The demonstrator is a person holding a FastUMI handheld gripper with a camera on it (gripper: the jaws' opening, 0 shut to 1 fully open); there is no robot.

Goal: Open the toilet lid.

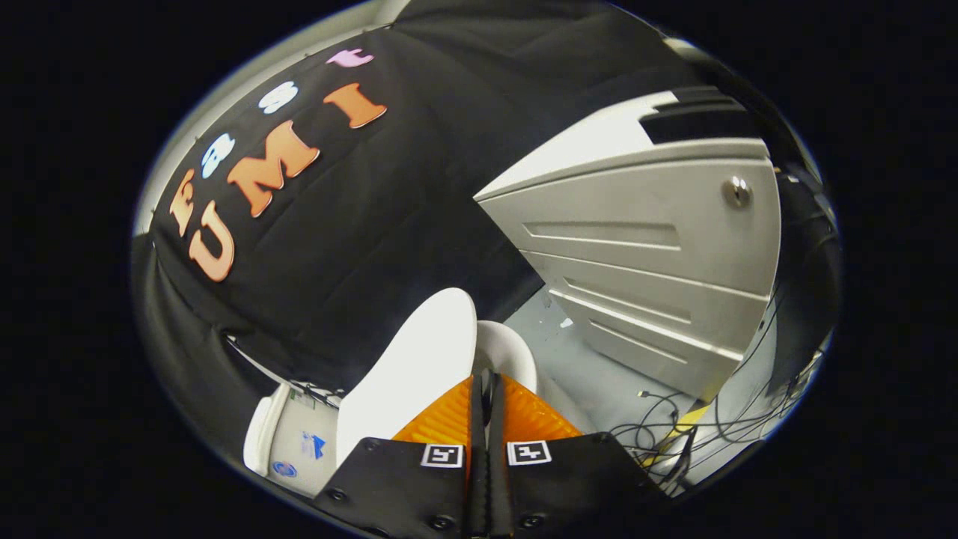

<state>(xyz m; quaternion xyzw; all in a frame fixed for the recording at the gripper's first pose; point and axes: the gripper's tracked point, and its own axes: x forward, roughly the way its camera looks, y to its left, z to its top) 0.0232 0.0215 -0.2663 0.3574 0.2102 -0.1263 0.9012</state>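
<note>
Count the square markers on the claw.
2. One marker sits at the base of the left finger, the other marker at the base of the right; the fingers are closed together before the raised toilet lid.

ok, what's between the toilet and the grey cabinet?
Gripper view: bare grey floor between toilet and cabinet; loose cables lie off to one side. The gripper sits closed at the edge of the raised lid.

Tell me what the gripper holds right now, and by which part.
The gripper, fingers closed together, appears to pinch the raised toilet lid at its front edge, though the contact itself is hard to see.
</note>
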